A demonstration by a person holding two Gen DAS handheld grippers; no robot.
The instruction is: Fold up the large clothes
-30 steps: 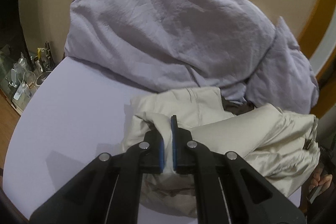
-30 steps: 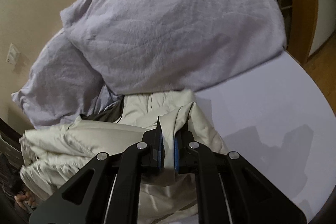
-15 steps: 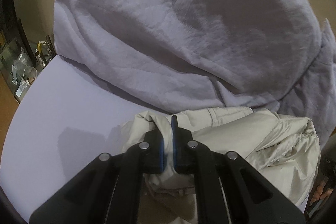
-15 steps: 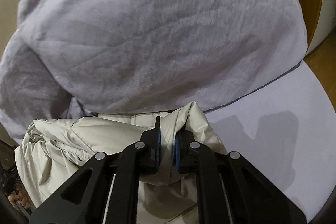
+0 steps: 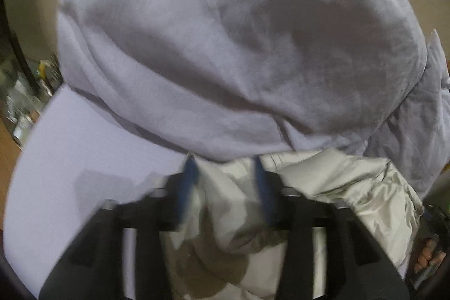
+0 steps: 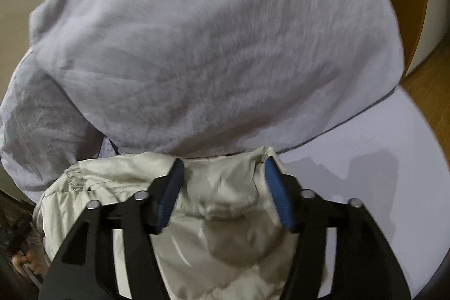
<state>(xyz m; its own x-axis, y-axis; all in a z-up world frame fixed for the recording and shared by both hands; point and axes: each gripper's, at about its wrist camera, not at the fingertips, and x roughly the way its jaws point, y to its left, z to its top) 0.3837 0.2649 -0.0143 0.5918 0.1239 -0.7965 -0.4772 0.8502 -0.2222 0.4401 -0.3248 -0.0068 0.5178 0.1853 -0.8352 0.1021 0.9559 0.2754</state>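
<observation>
Left wrist view: left hand-held gripper (image 5: 225, 173) jaws apart over the cream jacket (image 5: 337, 182), which lies on the pale surface (image 5: 84, 148) against a grey blanket (image 5: 239, 47).

Right wrist view: right hand-held gripper (image 6: 223, 173) jaws apart, straddling the jacket (image 6: 222, 187).

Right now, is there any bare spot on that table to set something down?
Yes, two: bare tabletop left of the beige jacket, and another patch on its right side. The middle and back are crowded by the lavender blanket.
</observation>
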